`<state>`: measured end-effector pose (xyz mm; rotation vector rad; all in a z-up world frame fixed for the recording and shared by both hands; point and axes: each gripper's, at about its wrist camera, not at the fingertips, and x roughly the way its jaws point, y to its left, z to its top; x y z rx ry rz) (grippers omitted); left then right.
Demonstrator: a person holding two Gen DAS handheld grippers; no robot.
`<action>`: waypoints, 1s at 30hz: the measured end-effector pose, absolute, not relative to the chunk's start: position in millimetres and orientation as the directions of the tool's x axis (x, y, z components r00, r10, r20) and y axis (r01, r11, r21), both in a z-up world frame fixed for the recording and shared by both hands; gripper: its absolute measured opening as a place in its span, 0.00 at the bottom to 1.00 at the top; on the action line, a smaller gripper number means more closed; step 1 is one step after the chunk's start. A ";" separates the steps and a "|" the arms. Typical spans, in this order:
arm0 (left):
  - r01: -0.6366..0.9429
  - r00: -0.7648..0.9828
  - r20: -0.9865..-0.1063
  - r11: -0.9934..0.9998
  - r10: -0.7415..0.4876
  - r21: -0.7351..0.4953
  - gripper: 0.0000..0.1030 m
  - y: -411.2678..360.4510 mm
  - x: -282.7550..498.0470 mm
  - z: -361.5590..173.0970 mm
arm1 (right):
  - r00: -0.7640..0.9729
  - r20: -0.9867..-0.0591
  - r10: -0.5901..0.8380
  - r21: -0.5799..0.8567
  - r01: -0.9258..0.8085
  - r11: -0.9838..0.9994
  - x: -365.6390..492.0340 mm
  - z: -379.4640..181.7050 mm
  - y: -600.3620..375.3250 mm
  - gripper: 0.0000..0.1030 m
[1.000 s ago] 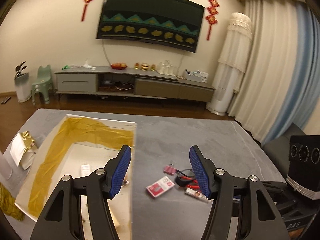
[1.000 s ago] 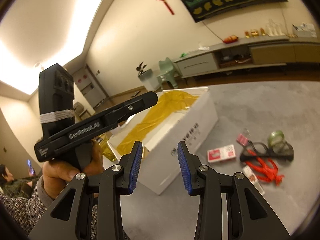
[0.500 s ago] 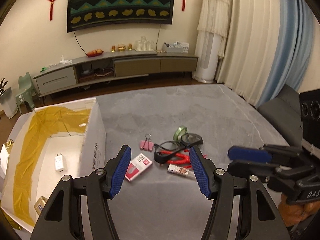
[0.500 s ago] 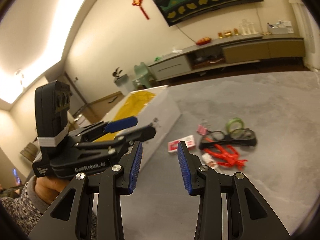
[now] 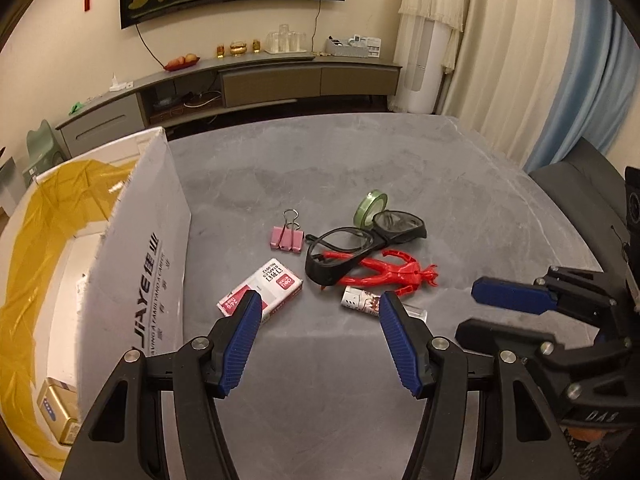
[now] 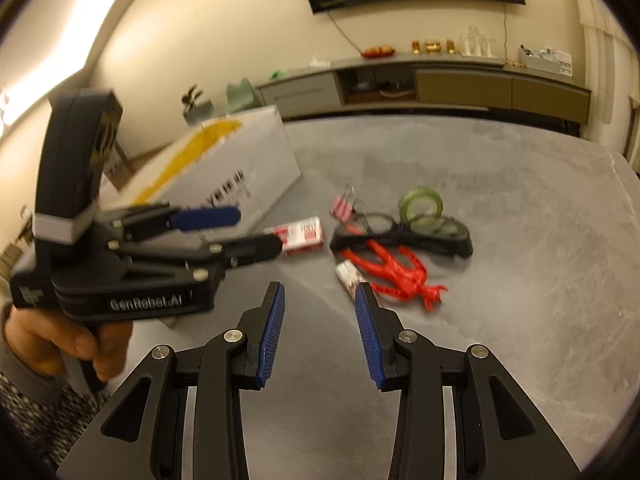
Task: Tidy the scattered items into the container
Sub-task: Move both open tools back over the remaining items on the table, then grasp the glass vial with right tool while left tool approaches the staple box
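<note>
A white cardboard box lined with yellow film stands open at the left, a gold tin inside it. On the grey table lie a red-and-white staples box, pink binder clips, black glasses, a green tape roll, a red toy figure and a small printed tube. My left gripper is open above the staples box and tube, holding nothing. My right gripper is open and empty, short of the tube and the red figure.
In the left wrist view the other gripper reaches in from the right. In the right wrist view a hand holds the left gripper beside the white box. A low TV cabinet and curtains stand beyond the table.
Both grippers have swung from the box toward the scattered items, which now look closer and more centred. My right gripper's fingers have spread wider. Nothing was picked up.
</note>
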<state>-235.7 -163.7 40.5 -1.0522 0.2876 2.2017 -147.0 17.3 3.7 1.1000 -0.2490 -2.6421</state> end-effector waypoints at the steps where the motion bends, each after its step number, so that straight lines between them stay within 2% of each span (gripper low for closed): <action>1: -0.650 -0.446 -0.761 -0.755 0.471 -0.086 0.60 -162.9 -238.4 38.0 | -0.668 -0.677 -0.308 0.253 0.182 -0.950 -148.7 -0.6 16.6 0.38; 14: -0.562 -0.442 -0.802 -0.821 0.402 -0.102 0.60 -150.3 -275.9 -5.0 | -0.635 -0.726 -0.263 0.219 0.149 -0.964 -171.5 -32.4 17.3 0.38; 23: -0.539 -0.473 -0.795 -0.838 0.380 -0.081 0.62 -142.9 -302.3 -23.1 | -0.590 -0.766 -0.256 0.195 0.166 -0.967 -193.4 -52.1 16.3 0.38; 25: -0.551 -0.453 -0.798 -0.828 0.397 -0.100 0.64 -143.0 -302.0 -22.0 | -0.574 -0.787 -0.228 0.165 0.161 -0.973 -193.5 -54.5 15.4 0.35; 26: -0.561 -0.428 -0.801 -0.818 0.418 -0.127 0.64 -143.2 -301.2 -21.0 | -0.547 -0.809 -0.215 0.157 0.152 -0.976 -195.0 -56.8 16.4 0.22; 30: -0.641 -0.280 -0.802 -0.725 0.527 -0.252 0.64 -140.8 -282.6 -15.5 | -0.470 -0.849 -0.240 0.216 0.107 -0.971 -191.6 -58.4 29.7 0.20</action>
